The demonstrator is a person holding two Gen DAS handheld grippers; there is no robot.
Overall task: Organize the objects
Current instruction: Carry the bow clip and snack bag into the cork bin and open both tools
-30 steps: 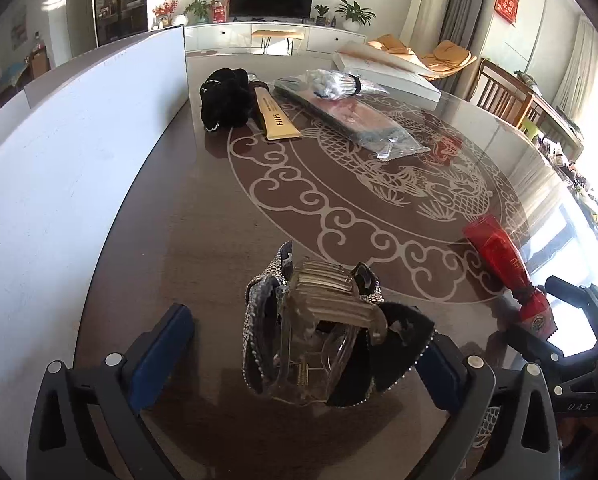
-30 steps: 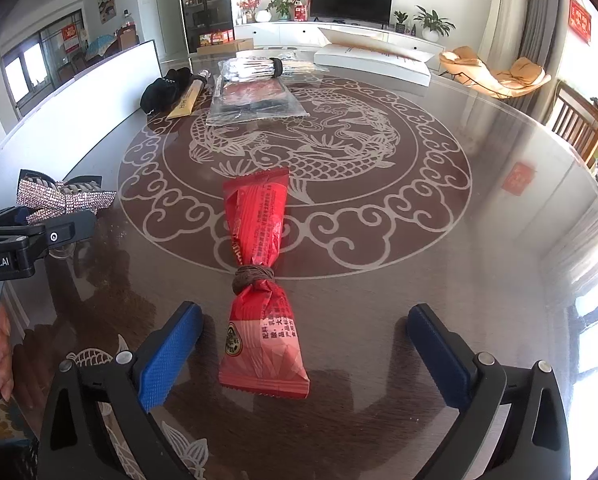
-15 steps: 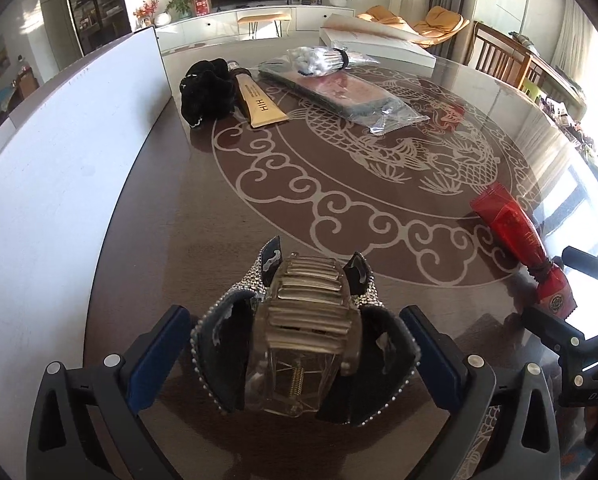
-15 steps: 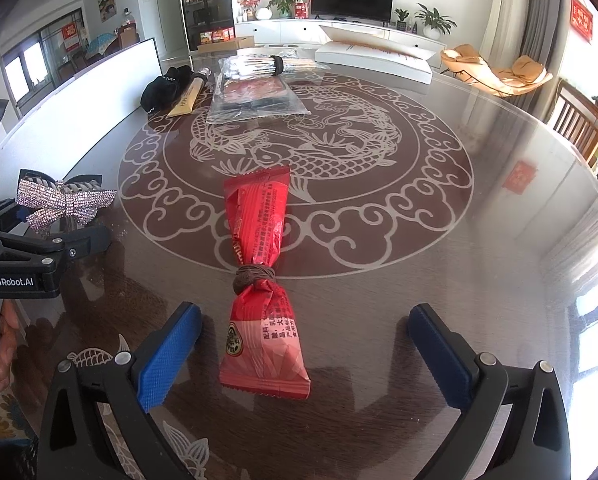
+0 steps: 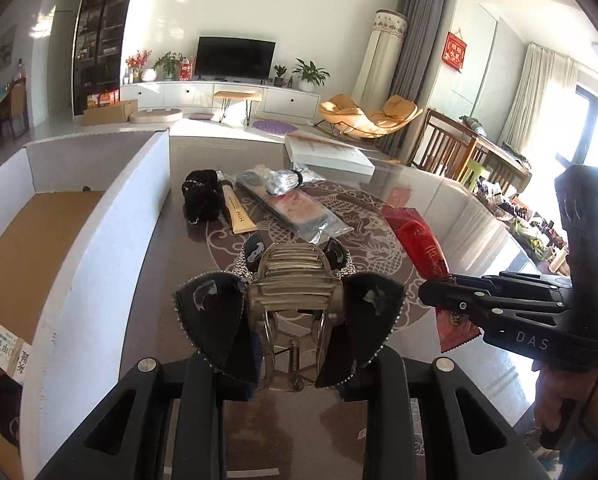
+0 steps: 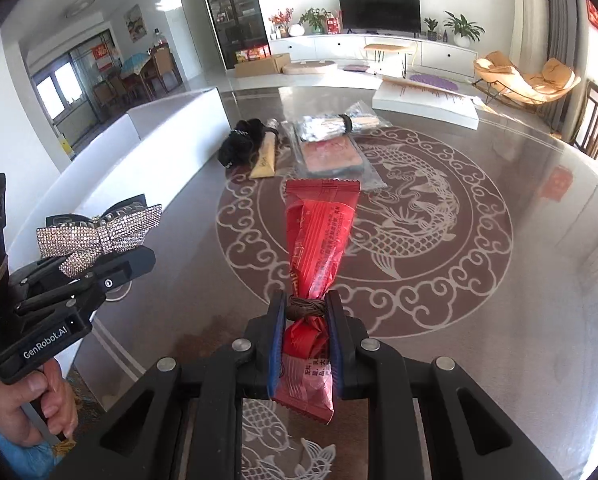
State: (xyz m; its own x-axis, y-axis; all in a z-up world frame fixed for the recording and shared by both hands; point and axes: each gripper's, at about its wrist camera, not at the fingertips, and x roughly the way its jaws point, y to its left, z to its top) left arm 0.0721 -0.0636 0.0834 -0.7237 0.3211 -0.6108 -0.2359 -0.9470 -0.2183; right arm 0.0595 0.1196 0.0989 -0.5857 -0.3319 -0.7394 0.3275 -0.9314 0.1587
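Note:
A rhinestone bow hair clip with a clear claw hangs above the table, between the jaws of my left gripper; the jaws are closing and press on it. The right wrist view shows the same bow in that gripper. My right gripper is shut on a red snack packet just below its brown tie, and the packet is lifted off the table. From the left wrist view the packet sticks out of the right gripper.
A large white box with a cardboard floor stands along the table's left side. Farther back lie a black fuzzy item, a beige tube, a clear bag with a pink pack and a flat white box.
Both grippers have shut, the left on the hair clip and the right on the red packet. Both have risen and lifted their objects off the table.

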